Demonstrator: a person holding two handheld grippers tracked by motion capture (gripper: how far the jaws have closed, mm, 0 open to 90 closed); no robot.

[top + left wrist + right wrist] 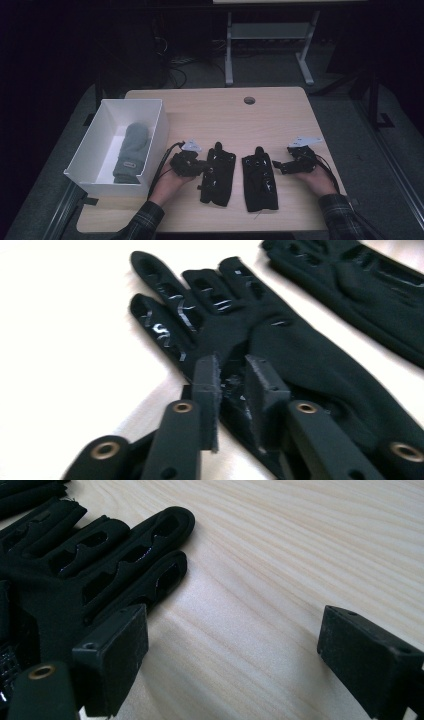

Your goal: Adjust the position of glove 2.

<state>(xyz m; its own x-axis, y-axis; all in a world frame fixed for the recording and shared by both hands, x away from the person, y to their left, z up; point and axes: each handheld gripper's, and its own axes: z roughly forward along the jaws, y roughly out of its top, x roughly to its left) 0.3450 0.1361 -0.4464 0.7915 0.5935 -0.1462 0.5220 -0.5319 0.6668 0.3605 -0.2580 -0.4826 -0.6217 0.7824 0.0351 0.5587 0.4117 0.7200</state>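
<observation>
Two black gloves lie side by side on the wooden table (225, 115). My left gripper (205, 166) is at the left edge of the left glove (217, 175). In the left gripper view its jaws (232, 365) stand a little apart, open over the palm edge of that glove (300, 350), with fabric showing in the narrow gap. My right gripper (277, 167) sits just right of the right glove (260, 182). It is wide open (235, 625), with bare wood between the jaws and one jaw beside the glove's fingers (75, 565).
A white box (155, 135) stands at the table's left and holds a grey mitten (131, 150). A round cable hole (249, 100) is near the far edge. Beyond the table stand a desk frame (270, 35) and cables on the dark floor.
</observation>
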